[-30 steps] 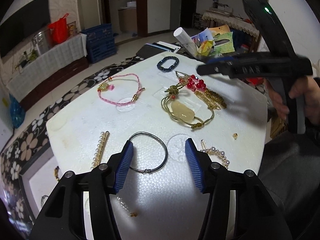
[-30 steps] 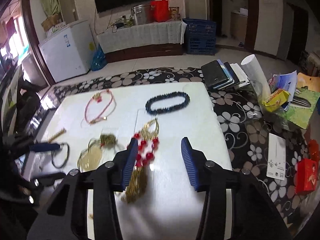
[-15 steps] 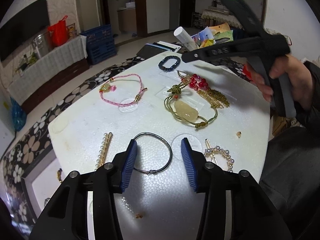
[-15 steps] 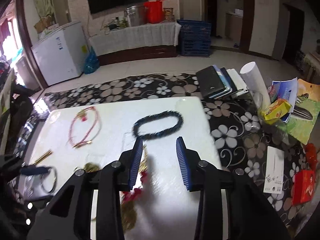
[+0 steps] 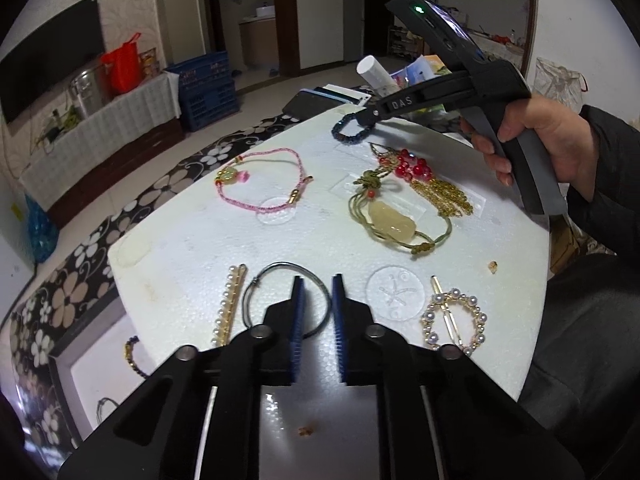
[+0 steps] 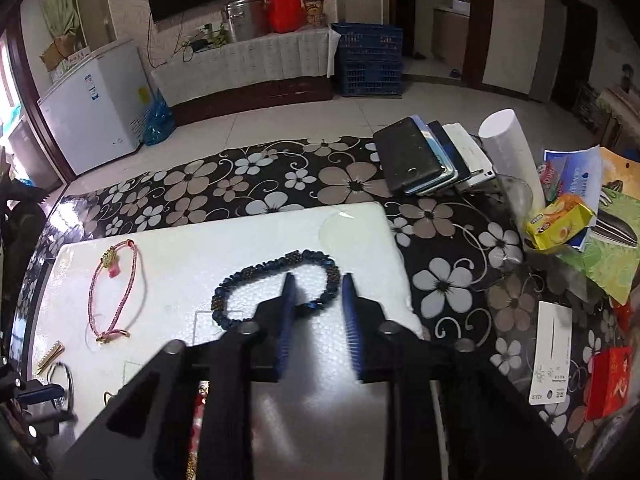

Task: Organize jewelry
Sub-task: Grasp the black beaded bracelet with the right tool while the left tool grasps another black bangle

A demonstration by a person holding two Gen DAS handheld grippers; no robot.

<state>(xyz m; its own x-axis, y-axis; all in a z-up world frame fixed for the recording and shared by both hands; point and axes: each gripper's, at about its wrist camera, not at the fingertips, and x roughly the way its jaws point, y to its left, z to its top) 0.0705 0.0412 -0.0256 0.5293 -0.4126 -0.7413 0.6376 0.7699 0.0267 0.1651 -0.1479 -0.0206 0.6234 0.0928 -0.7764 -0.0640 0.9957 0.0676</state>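
Observation:
Jewelry lies on a white foam board (image 5: 192, 248). My left gripper (image 5: 317, 280) is open with a narrow gap, its tips over the near side of a thin metal bangle (image 5: 276, 270). A pearl hair clip (image 5: 230, 304) lies left of it, a pearl ring clip (image 5: 454, 322) right. Farther off lie a pink cord bracelet (image 5: 260, 184), a green cord bracelet with a yellow stone (image 5: 390, 220) and a red bead and gold tassel piece (image 5: 424, 178). My right gripper (image 6: 318, 280) is open, its tips straddling the near strand of a dark blue bead bracelet (image 6: 276, 270).
The board (image 6: 180, 272) rests on a black flowered table (image 6: 440, 280). Stacked phones (image 6: 416, 156), a white roll (image 6: 508, 140), snack packets (image 6: 560, 220), a white card (image 6: 550, 356) and a red box (image 6: 608, 380) lie to the right.
Both grippers have narrowed their jaws. The right gripper moved forward from the red bead piece to the blue bracelet. The left gripper closed in over the bangle.

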